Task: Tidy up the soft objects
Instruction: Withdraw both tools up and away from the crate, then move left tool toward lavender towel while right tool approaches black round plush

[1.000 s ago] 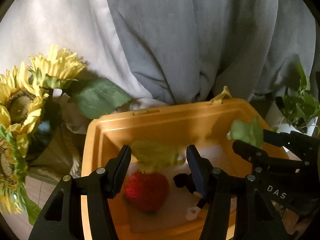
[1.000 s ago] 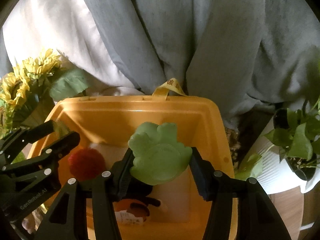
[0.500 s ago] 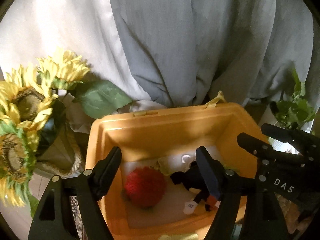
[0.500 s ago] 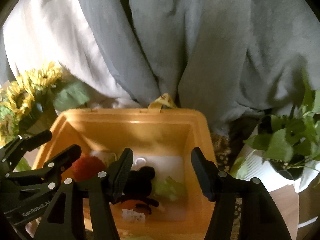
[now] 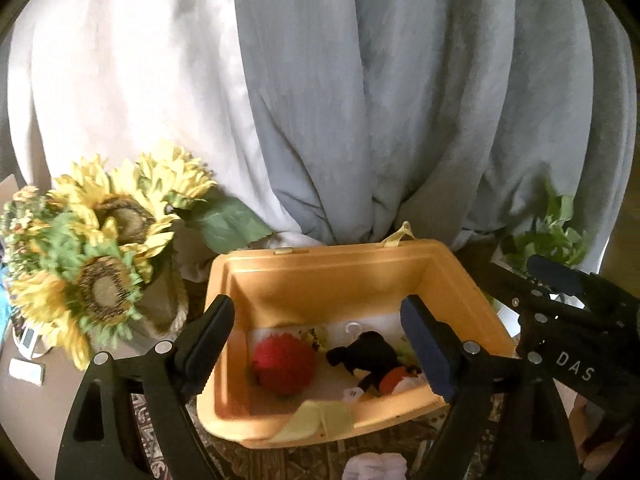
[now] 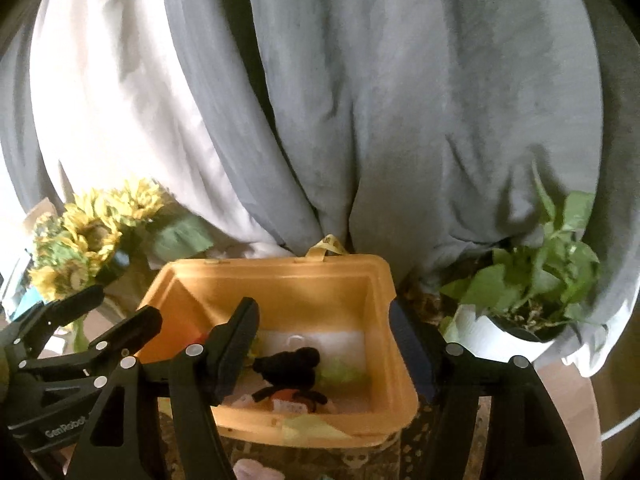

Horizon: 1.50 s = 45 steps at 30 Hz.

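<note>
You hold your left gripper [image 5: 320, 344] and right gripper [image 6: 322, 350] above the orange plastic bin [image 5: 340, 280], jaws spread wide, both empty. Inside lie a fuzzy red ball [image 5: 283, 365], a black mouse plush [image 6: 291, 368] and a pale green soft toy [image 6: 340, 372].

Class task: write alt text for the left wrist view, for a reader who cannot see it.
An open left gripper hovers above an orange bin holding a red plush ball and a black mouse toy; sunflowers stand left.
</note>
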Tool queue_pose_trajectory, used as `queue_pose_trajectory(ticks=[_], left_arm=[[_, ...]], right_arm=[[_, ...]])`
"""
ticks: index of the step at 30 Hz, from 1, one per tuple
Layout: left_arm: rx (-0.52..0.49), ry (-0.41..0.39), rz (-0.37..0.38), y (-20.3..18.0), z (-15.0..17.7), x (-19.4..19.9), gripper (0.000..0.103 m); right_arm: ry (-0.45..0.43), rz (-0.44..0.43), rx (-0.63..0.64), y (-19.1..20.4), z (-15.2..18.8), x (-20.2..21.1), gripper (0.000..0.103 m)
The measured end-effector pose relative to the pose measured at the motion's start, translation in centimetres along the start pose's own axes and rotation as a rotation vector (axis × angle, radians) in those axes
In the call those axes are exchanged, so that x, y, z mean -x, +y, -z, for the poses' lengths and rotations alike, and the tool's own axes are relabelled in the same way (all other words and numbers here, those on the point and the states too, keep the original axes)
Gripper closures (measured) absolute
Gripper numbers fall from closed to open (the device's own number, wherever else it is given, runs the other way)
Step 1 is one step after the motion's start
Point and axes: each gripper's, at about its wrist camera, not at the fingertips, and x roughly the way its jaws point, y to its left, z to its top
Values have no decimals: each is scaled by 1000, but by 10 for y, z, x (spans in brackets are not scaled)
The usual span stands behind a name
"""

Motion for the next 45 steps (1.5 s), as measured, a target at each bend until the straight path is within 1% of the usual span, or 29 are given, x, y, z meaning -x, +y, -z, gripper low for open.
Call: queue_pose_trajectory(ticks=[3,7,13,17,25,29,34,45], left_arm=[[-7,-27,-19,-3,6,21,16],[-6,-53,-39,-7,17,43,15],[-16,-72,-67,-9,34,73,13],[-39,-87,-96,-11,46,90,12],[-51,-86,-114,-11,74,119,12],[-65,-80,-120,-11,87,127,11],[-72,-63,-100,-10,105,133,12],[-91,-12,-52,-7,134,123,12]], right_arm=[[-19,-6,-15,0,6,18,34],[-42,-9,-29,-1,15,41,28],[-78,-10,-33,1,31,72,27],[-94,-8,-25,5,45,90,25],[-71,-20,-22,14,72,112,25],[-56,-24,-19,17,86,118,25],[-35,-20,-22,21,102,124,25],[37,-6,-30,25,137,116,25]])
